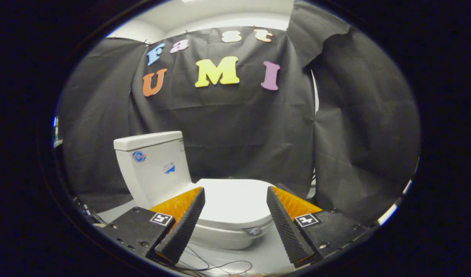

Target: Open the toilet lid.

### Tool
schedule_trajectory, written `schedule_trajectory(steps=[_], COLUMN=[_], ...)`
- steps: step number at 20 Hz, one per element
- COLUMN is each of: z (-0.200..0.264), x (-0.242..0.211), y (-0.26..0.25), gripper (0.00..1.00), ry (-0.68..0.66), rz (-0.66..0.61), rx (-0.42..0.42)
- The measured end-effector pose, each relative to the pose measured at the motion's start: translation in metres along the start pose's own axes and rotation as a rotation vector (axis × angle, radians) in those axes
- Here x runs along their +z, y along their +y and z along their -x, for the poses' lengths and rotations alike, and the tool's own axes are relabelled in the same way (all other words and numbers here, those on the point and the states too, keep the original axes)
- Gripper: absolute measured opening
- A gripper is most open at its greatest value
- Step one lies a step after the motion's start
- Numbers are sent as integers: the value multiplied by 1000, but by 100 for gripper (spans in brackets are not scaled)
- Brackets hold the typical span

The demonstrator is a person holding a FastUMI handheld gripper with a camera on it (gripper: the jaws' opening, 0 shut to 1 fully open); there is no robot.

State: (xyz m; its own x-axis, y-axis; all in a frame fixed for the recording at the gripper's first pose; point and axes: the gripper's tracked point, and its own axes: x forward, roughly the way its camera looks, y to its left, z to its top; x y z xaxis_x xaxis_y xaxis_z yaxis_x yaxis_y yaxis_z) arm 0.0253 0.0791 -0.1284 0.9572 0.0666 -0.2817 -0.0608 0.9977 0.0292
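A white toilet stands on the floor ahead of me, its tank (152, 167) at the back left. The lid (233, 200) lies flat and closed over the bowl (224, 236), and its front rim faces me. My gripper (235, 192) is open, held above and a little short of the lid. The left finger (183, 227) and the right finger (285, 227), black ribbed pads with orange sides, frame the lid between them. Neither finger touches the toilet, and nothing is held.
Black cloth (358, 134) walls the booth behind and to the right of the toilet. The floor (262, 252) around the bowl is light grey. Thin dark cables (216, 265) lie on the floor just below the fingers.
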Motion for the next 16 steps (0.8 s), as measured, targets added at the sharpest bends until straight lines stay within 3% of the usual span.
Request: schedule_trajectory(steps=[12,16], z=[-59,-69], x=[-100,-124], y=[7,-5], gripper=[98,98], ry=[256,335], rz=[-303,-371], rx=[38,9])
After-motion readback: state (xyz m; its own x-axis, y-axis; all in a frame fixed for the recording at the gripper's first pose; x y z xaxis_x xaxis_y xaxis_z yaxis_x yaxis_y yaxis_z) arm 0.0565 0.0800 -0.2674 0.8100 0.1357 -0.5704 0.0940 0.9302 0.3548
